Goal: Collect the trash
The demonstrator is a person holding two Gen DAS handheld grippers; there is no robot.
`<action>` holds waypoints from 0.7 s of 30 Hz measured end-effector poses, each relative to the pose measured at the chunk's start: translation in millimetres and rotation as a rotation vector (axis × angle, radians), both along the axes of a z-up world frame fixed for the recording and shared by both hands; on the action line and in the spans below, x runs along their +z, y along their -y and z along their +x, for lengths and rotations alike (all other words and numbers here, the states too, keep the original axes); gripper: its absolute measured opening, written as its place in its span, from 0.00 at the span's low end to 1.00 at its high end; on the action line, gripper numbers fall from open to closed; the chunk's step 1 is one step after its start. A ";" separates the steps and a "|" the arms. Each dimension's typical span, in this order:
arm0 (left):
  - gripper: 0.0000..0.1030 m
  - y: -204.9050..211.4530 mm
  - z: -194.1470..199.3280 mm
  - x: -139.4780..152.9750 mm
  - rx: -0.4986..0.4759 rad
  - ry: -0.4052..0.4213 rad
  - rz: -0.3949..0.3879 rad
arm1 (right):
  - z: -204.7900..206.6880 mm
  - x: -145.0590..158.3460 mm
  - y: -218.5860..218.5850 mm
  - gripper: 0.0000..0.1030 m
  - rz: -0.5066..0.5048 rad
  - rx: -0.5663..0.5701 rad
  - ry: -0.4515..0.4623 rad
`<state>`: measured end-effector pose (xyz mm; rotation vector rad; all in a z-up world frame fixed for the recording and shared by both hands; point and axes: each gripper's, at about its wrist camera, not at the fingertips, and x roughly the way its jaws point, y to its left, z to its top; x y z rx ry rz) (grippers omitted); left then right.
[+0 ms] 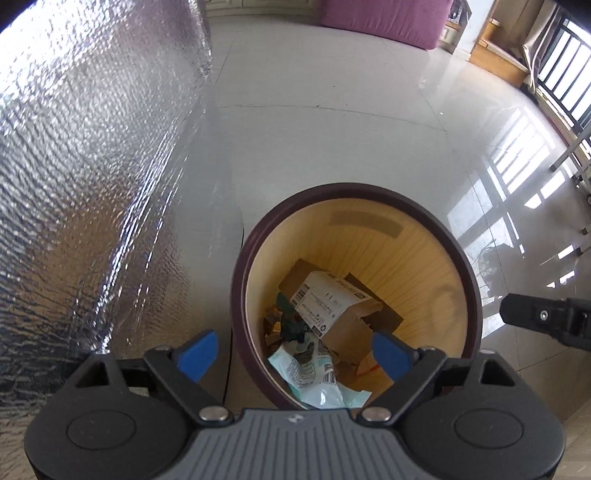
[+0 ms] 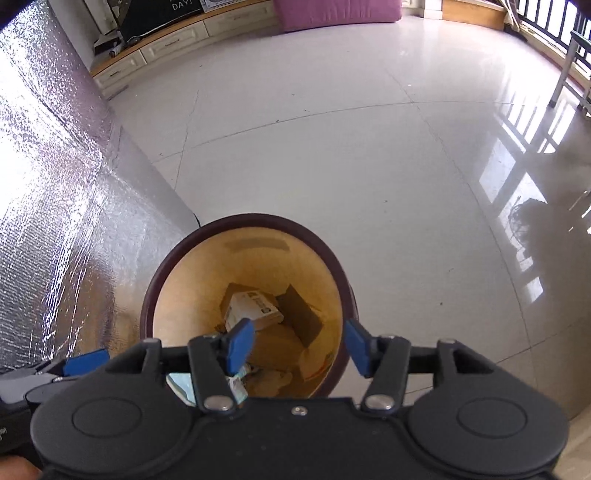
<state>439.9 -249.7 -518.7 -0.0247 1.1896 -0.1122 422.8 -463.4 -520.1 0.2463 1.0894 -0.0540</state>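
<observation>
Right gripper [image 2: 299, 347] fingers spread above trash bin [image 2: 177, 254] holding boxes [image 2: 258, 306].

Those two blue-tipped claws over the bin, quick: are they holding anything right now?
Left gripper: open, holding nothing, above the trash bin.
Right gripper: open, holding nothing, also above the bin.

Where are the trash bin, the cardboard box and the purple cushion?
trash bin [image 1: 373, 192]: left wrist view, far rim.
cardboard box [image 1: 332, 306]: left wrist view, white label.
purple cushion [image 2: 332, 9]: right wrist view, front face.
</observation>
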 end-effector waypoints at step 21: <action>1.00 3.1 -40.7 120.5 -0.043 0.112 0.016 | -60.5 123.7 22.4 1.00 -0.049 -0.036 0.106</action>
